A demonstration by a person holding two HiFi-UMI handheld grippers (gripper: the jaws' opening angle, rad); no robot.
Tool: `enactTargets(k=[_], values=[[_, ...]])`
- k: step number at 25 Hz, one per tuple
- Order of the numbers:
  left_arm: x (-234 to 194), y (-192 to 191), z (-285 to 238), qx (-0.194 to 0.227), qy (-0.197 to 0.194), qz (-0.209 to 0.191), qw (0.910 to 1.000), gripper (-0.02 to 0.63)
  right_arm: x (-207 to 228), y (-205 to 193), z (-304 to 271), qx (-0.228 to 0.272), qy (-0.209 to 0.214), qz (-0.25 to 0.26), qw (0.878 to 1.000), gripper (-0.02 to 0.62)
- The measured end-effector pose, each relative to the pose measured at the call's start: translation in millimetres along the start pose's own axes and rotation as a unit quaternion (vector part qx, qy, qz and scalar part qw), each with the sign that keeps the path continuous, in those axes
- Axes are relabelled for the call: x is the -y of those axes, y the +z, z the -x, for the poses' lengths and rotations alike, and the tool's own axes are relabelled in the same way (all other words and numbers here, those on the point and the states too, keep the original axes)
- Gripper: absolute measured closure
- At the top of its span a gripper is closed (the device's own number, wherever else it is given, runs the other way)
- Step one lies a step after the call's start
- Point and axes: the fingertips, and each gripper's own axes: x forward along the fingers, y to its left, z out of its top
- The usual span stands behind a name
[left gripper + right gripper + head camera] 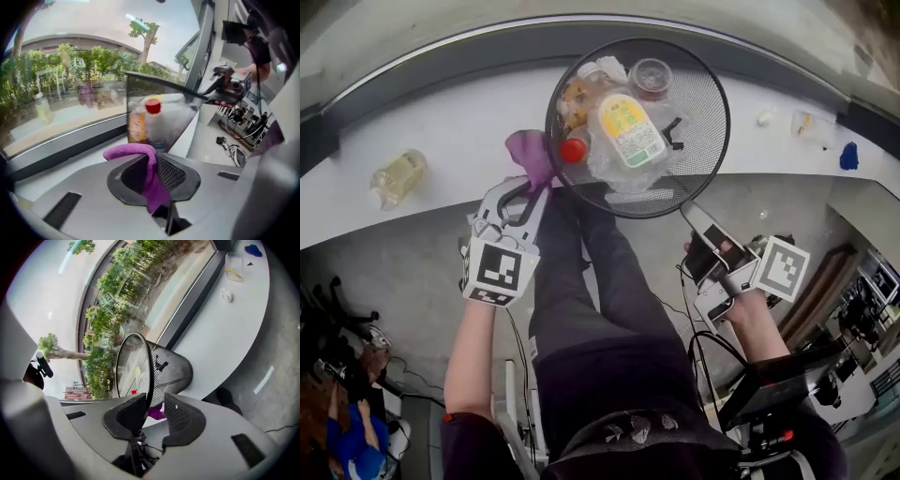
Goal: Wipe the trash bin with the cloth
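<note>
A clear bottle (397, 176) lies on its side at the far left of the white surface (459, 131), well apart from everything else.

Next come the left tongs (528, 194), clamped on a purple cloth (530, 155). In the left gripper view the pads are drawn together on the cloth (140, 152), which folds over one pad and hangs down between them. The free end of the cloth sticks out ahead of the tongs and lies just beside the left wall of the bin (708, 141), by its rim; I cannot tell whether it touches the mesh.

The black mesh bin stands tilted at the near edge of the surface, its mouth turned up toward the head camera. Inside is trash (623, 127): a red-capped bottle with a yellow-green label, a clear cup and plastic wrapping.

The right tongs (690, 212) are at the bin's lower right rim. In the right gripper view their pads stand apart, with the rim wire running between them, close against one pad and clear of the other.

Farther right on the surface lie a small white scrap (766, 117), a clear packet (811, 127) and a blue lump (849, 157).
</note>
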Motion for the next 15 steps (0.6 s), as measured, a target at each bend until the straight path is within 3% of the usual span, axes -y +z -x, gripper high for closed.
enactTargets(k=[3, 5, 8, 12, 15], values=[[-58, 1, -9, -0.005, 0.055, 0.008, 0.9984, 0.566, 10, 8, 12, 0.019, -0.014, 0.019, 1.0, 0.497], [-88, -2, -16, -0.011, 0.077, 0.035, 0.9964, 0.549, 12, 15, 18, 0.033, -0.021, 0.031, 0.999, 0.497], [-116, -18, -29, -0.05, 0.091, 0.077, 0.9916, 0.27, 14, 27, 26, 0.054, -0.023, 0.055, 0.997, 0.497], [-117, -37, -26, -0.077, 0.094, 0.089, 0.9885, 0.232, 16, 44, 41, 0.086, -0.024, 0.094, 0.992, 0.497], [-105, -30, -1, -0.057, 0.094, 0.095, 0.9894, 0.229, -6, 63, 42, 0.111, 0.027, 0.138, 0.984, 0.497]])
